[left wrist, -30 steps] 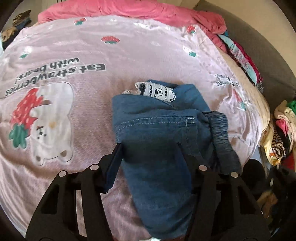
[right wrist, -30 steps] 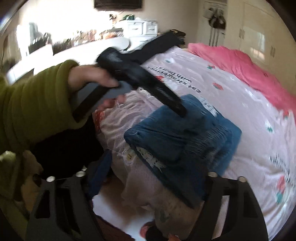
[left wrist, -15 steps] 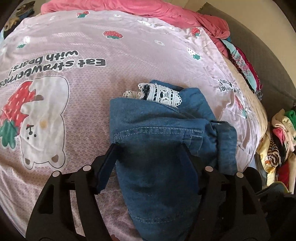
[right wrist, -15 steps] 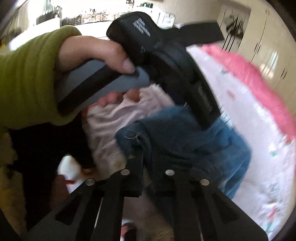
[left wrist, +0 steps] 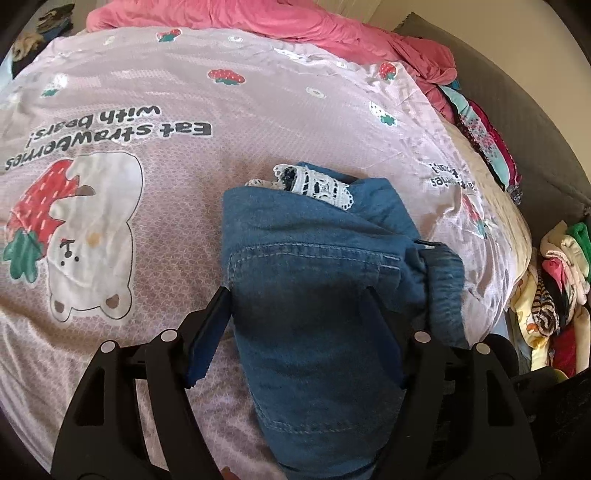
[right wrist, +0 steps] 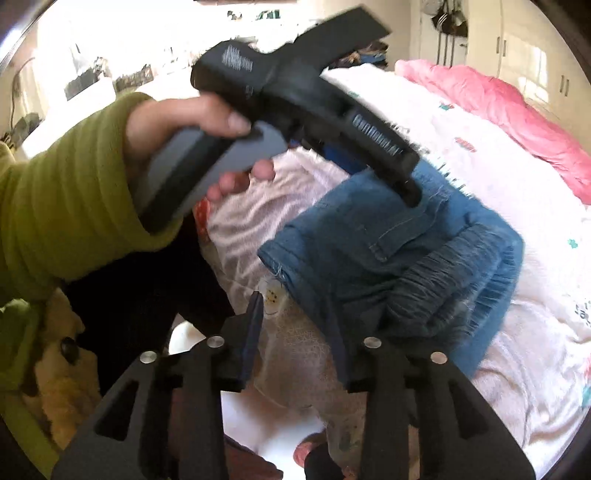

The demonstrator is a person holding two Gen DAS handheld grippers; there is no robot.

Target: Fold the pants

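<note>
The blue denim pants (left wrist: 314,295) lie folded in a compact bundle on the pink bedspread (left wrist: 184,92), with a white lace cuff (left wrist: 317,184) showing at the far end. My left gripper (left wrist: 299,295) is open, its fingers straddling the near part of the bundle just above it. In the right wrist view the pants (right wrist: 406,258) lie at the bed's edge, with the left gripper's body (right wrist: 314,107) over them. My right gripper (right wrist: 295,306) is open and empty at the bundle's near corner.
A pink blanket (left wrist: 295,22) lies bunched at the far end of the bed. Piles of coloured clothes (left wrist: 554,288) sit off the bed's right side. A hand in a green sleeve (right wrist: 74,184) holds the left gripper.
My right gripper was shut half a second ago and has opened and drawn back from the pants' corner. My left gripper stays open over the bundle, barely moved.
</note>
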